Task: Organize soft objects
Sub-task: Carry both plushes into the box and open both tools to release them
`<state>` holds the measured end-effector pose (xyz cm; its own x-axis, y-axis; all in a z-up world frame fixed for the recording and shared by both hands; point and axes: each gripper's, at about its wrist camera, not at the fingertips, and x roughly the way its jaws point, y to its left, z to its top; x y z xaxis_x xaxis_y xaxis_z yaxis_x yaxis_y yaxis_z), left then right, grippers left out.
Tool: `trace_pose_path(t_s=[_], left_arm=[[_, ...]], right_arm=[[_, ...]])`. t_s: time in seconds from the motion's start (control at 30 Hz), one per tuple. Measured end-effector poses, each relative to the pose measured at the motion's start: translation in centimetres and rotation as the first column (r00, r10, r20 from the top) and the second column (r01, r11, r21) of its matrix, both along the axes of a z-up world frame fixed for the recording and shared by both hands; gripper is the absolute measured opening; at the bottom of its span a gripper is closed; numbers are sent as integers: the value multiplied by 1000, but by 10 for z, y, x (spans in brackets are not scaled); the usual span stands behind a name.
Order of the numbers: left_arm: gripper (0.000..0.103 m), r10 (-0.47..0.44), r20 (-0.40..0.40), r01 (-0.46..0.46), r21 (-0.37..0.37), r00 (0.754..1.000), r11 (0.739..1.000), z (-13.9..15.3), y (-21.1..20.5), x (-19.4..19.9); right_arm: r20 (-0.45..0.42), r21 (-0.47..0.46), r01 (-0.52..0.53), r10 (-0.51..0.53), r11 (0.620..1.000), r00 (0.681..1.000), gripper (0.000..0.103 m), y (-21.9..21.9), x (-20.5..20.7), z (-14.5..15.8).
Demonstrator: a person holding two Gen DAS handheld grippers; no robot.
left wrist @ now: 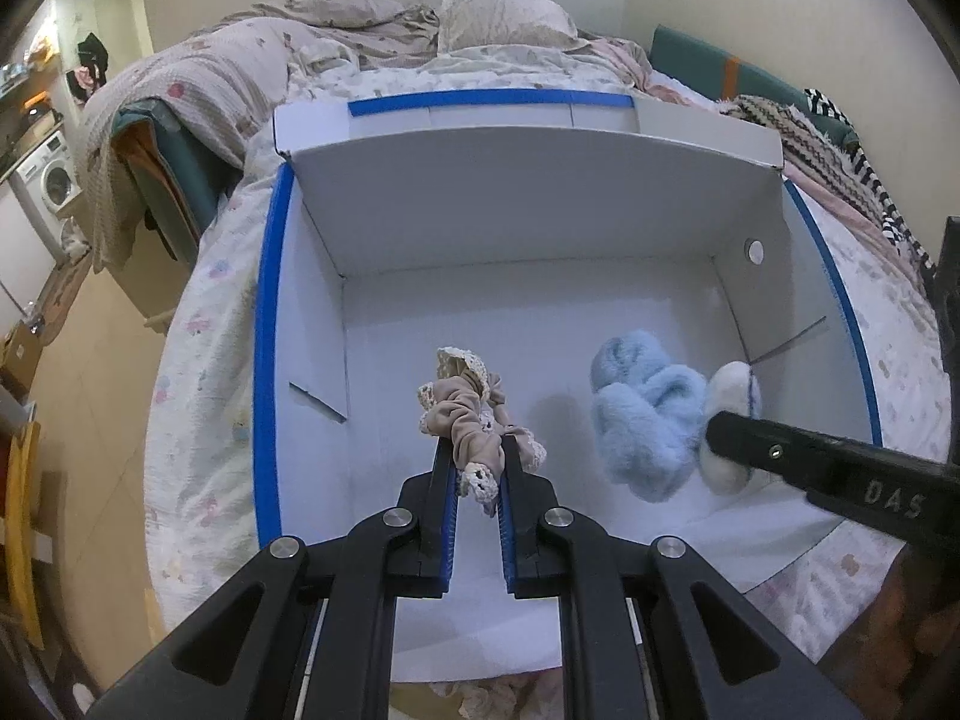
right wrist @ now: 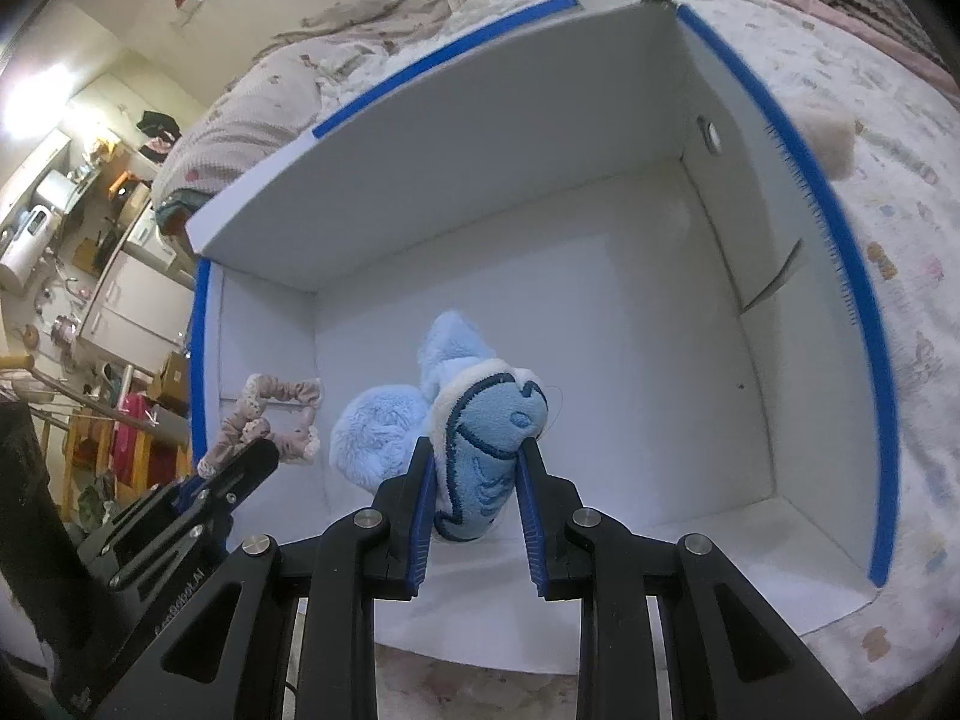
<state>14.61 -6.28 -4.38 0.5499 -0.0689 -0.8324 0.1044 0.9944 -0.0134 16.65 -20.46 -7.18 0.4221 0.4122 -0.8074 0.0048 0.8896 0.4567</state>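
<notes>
— So, starting at the left: what's in the left gripper [left wrist: 474,450]?

— One beige scrunchie [left wrist: 465,414] with lace trim, pinched between the two blue pads, which sit nearly together. It is bunched, with its long axis running forward past the fingertips, hanging over the floor of the white box [left wrist: 540,198].

— And how is that gripper held?

— Tilted steeply down into the open box, left of the middle.

— Moving right?

— One light blue plush toy [right wrist: 480,432], clamped by the right gripper [right wrist: 477,450]. Its pads press the toy's embroidered end; the fluffy body stretches away from the fingertips toward the far wall, partly flopped to the left. I can't tell whether it touches the box floor.

— That gripper's pose?

— Also angled down into the box, just right of the other one.

— The count?

— Two grippers, one scrunchie, one toy, one blue-edged box, resting on a bed [left wrist: 198,324].
</notes>
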Motion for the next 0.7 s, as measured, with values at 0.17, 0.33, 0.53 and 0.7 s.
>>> trace_pose_path(t_s=[0.17, 0.33, 0.53, 0.7], left_arm=[[11, 13, -21, -13, 4, 1000, 1000, -6, 0, 5], [11, 11, -51, -10, 17, 999, 1000, -14, -2, 7], [11, 5, -77, -4, 7, 997, 1000, -20, -2, 8], [11, 7, -79, -5, 14, 997, 1000, -20, -2, 5]], right_arm=[[-28, -26, -16, 15, 1000, 999, 28, 12, 3, -7], [-78, -62, -43, 38, 997, 996, 28, 19, 6, -19], [-108, -91, -40, 30, 995, 994, 28, 18, 5, -26], [-109, -106, -29, 18, 994, 994, 29, 14, 5, -25]])
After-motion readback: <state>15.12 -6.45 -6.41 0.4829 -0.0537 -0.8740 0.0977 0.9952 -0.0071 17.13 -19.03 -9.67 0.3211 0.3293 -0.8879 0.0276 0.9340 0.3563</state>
